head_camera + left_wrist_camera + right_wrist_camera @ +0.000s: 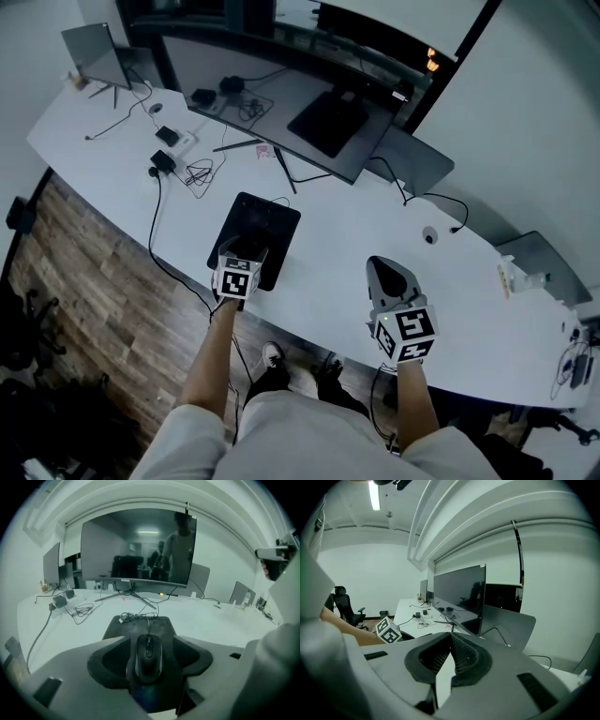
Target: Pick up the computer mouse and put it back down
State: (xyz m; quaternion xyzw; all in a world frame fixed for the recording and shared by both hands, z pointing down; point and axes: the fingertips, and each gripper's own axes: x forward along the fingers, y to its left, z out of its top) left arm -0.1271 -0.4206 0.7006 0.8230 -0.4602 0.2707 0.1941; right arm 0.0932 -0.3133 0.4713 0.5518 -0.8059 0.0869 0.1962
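On the black mouse pad [140, 626], near the front edge of the white desk [328, 246], the computer mouse [148, 658] is lying flat with its nose pointing toward the big monitor [136, 545]. It is showing as a black, rounded, symmetric body with a scroll wheel set between its two buttons and a faint paler sheen running along its sides. Its thin cord [149, 623] is running forward to a small coiled bundle at the far edge of the pad.

Straddling it, the left gripper [151, 641] is holding its jaws well apart, one dark pad on each side of the mouse, with a slim gap showing on both sides, so nothing is being squeezed. Off to the side and well apart from the mouse, the right gripper [450, 637] is pointing across the desk with its ribbed pads meeting at the tips and nothing between them.

No lettering is reading clearly on the mouse. A small pale mark on the monitor's lower bezel is staying too small to read. Each gripper's cube is showing bold black-and-white square markers.
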